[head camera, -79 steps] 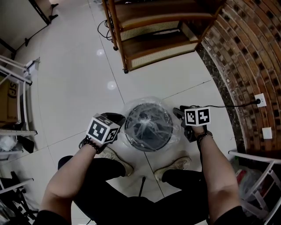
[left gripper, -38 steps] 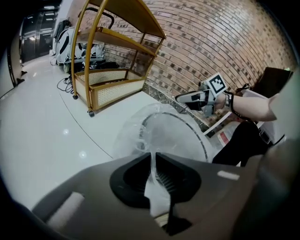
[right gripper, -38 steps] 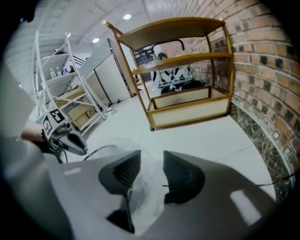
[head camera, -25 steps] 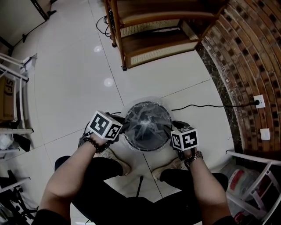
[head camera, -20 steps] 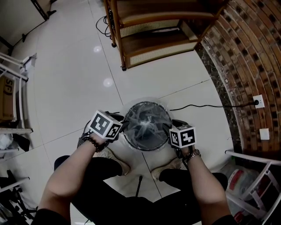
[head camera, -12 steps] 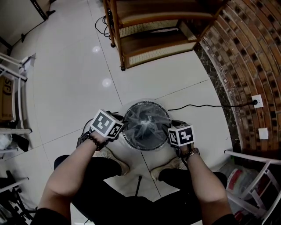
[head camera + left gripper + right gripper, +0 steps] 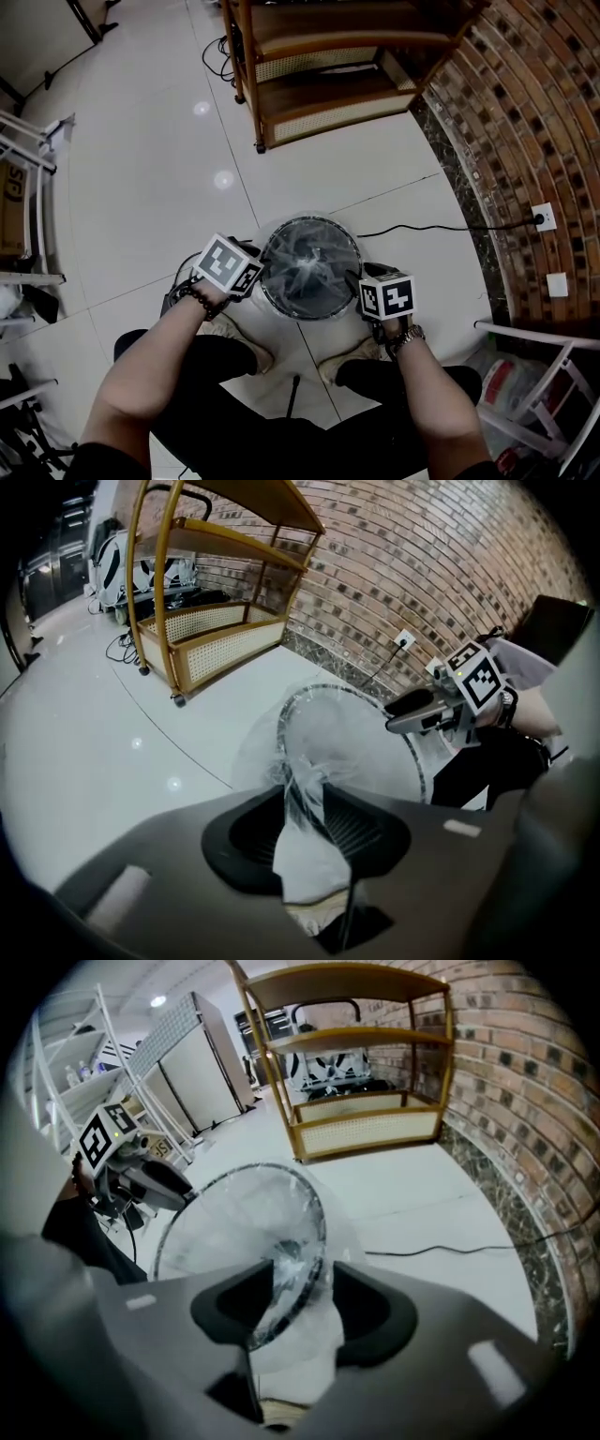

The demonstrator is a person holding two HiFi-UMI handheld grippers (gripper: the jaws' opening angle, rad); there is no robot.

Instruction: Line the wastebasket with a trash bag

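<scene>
on the left, my left gripper point(image 7: 302, 806) has just been opening its jaws; they stand half apart with loose trash bag point(image 7: 314, 747) film between them. the wastebasket point(image 7: 323, 221) sits on the floor point(image 7: 169, 169) between both grippers, bag already inside and draped over its rim. my right gripper point(image 7: 302, 1302) straddles that rim, jaws wide, film between. i judge only snugging the hem remains.

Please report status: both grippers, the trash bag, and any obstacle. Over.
Left gripper: fingers have just been opening, trash bag film between them. Right gripper: open, astride wastebasket rim and bag. Black cable beside basket, not blocking.
</scene>
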